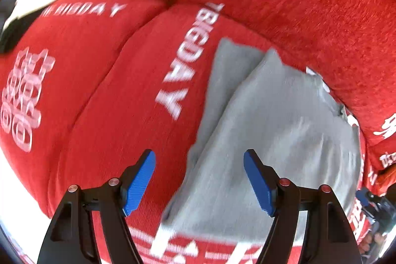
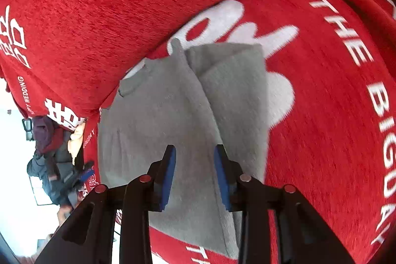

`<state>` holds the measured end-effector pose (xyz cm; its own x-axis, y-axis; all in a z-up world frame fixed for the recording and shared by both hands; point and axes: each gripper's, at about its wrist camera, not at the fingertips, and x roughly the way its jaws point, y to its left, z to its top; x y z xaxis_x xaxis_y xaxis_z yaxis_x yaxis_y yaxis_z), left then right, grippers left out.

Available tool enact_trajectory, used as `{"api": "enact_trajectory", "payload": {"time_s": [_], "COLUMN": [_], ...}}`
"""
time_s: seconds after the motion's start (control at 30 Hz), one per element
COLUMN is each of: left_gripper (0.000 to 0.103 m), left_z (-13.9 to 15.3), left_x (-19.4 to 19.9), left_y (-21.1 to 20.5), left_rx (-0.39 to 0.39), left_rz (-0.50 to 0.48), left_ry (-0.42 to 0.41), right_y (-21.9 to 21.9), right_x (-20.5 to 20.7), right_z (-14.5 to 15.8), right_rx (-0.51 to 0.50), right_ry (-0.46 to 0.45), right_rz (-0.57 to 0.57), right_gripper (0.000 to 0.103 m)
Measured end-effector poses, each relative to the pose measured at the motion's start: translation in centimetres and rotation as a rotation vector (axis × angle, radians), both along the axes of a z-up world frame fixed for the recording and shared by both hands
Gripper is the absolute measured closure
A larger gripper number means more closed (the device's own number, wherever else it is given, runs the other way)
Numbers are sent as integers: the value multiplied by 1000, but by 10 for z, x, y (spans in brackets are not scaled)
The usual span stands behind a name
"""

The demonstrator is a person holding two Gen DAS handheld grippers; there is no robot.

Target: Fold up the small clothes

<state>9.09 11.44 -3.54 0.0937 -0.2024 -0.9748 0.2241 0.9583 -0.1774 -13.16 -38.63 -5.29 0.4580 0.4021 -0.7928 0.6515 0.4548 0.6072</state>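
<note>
Grey knit garment (image 1: 272,140), partly folded with flaps overlapping along a centre seam, lies on the red plush sofa cover with white lettering (image 1: 284,4). Left gripper (image 1: 199,180) hangs above the garment's left edge, jaws spread wide, nothing between them. Right gripper (image 2: 195,177) sits over the centre fold, jaws narrowly apart, empty. Step looks mid-fold, between grasps. Next move likely calls for pinching an edge cleanly, single layer only.
</note>
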Motion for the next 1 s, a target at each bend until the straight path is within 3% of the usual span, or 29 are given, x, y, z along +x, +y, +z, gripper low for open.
{"api": "enact_trajectory", "payload": {"time_s": [0.1, 0.27, 0.37, 0.5, 0.63, 0.8, 0.87, 0.93, 0.97, 1.0], "left_gripper": [28, 28, 28, 28, 28, 28, 38, 79, 83, 83], "left_z": [-4, -22, -32, -43, -45, -48, -45, -44, -44, -42], "left_x": [-19, -41, -45, -45, -39, -30, -29, -29, -28, -29], "left_y": [19, 40, 45, 45, 46, 54, 54, 52, 50, 51], "left_rx": [-26, -134, -203, -279, -336, -407, -393, -370, -366, -360], "left_rz": [37, 110, 136, 128, 118, 198, 192, 153, 127, 110], "left_ry": [46, 168, 225, 283, 291, 275, 242, 222, 222, 210], "right_y": [4, 29, 68, 134, 204, 258, 264, 267, 267, 267], "right_x": [-11, -19, -10, 10, 28, 39, 43, 49, 53, 58], "right_z": [1, 7, 8, -3, -30, -64, -69, -70, -68, -68], "right_rx": [8, 127, 211, 347, 482, 556, 556, 555, 554, 554], "right_ry": [15, -75, -115, -130, -112, -81, -93, -115, -118, -117], "right_rz": [-14, -69, -35, 24, 11, -129, -197, -256, -267, -274], "right_gripper": [67, 63, 56, 55, 52, 52, 52, 52, 57, 79]}}
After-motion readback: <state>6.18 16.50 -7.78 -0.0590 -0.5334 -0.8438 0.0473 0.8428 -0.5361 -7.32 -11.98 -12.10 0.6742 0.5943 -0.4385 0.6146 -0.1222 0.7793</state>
